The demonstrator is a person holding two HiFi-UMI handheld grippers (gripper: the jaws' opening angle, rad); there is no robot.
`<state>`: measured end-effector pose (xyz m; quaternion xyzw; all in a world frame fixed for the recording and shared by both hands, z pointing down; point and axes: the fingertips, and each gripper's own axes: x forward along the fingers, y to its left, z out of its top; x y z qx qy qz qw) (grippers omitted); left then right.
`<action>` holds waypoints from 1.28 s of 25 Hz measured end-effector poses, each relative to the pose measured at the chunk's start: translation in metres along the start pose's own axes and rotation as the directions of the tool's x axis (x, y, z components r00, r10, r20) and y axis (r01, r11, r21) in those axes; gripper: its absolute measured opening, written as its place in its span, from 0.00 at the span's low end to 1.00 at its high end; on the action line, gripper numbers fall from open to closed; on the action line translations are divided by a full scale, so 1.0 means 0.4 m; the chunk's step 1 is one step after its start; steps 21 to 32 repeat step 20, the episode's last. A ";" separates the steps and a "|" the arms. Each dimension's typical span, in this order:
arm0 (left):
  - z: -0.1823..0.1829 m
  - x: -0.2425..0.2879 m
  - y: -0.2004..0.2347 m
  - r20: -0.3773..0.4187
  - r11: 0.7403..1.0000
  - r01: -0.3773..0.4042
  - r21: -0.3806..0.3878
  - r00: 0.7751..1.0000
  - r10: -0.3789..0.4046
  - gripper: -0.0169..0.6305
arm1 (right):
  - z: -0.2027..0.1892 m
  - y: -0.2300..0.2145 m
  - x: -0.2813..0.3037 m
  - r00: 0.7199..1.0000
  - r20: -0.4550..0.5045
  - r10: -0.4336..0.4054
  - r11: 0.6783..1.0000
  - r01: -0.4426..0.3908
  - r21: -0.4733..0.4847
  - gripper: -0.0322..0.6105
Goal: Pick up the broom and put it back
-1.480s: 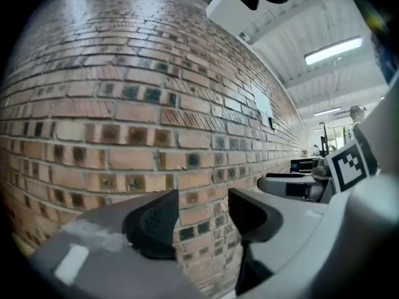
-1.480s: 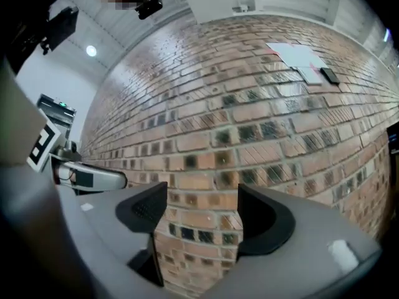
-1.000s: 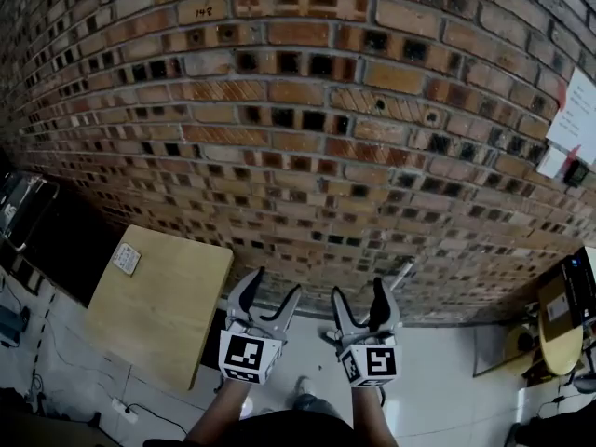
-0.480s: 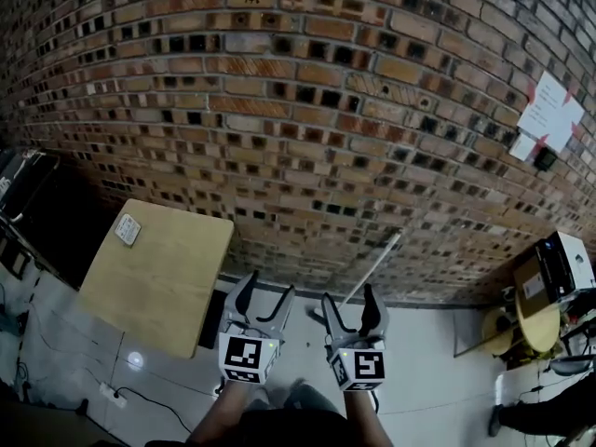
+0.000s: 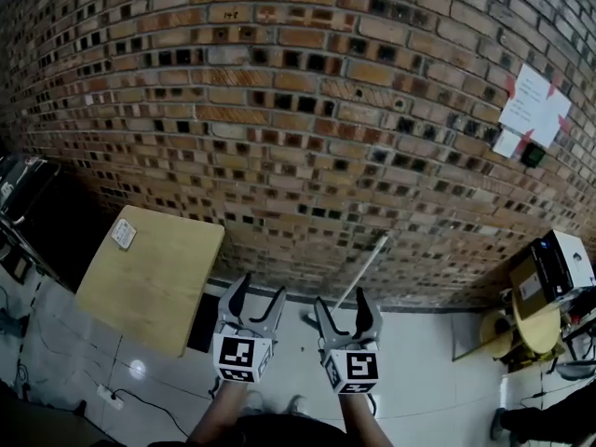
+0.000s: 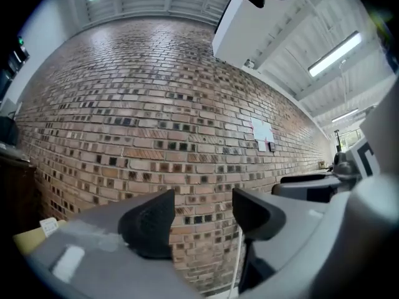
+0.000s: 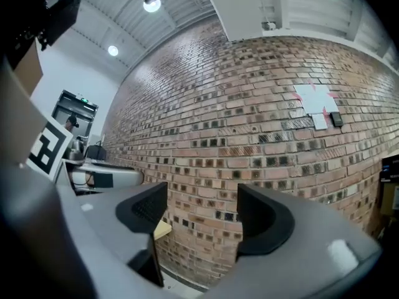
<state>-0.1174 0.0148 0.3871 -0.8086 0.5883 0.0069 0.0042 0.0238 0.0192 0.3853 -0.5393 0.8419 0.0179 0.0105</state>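
Both grippers are held level, side by side, facing the red-brown brick wall (image 5: 298, 138). The left gripper (image 5: 261, 291) has its jaws partly apart with nothing between them. The right gripper (image 5: 343, 304) is likewise parted and empty. The thin white-handled broom (image 5: 371, 264) leans against the wall's foot, just beyond the right gripper, untouched. A light wooden square table (image 5: 149, 287) stands to the left by the wall, with a small white card (image 5: 123, 234) on it.

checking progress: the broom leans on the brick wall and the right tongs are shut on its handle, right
No: the right tongs are open and empty, as the right gripper view shows. The broom does lean on the brick wall.
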 end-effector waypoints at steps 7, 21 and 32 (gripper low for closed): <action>-0.053 -0.011 -0.051 -0.064 1.000 0.013 0.013 0.998 -0.012 0.48 | -0.082 -0.057 -0.048 0.997 -0.067 -0.025 0.999 0.028 0.043 0.58; -0.046 -0.021 -0.035 -0.070 0.999 0.030 0.032 0.997 -0.028 0.48 | -0.070 -0.095 -0.057 0.995 -0.064 -0.072 0.997 0.074 0.017 0.58; -0.046 -0.021 -0.035 -0.070 0.999 0.030 0.032 0.997 -0.028 0.48 | -0.070 -0.095 -0.057 0.995 -0.064 -0.072 0.997 0.074 0.017 0.58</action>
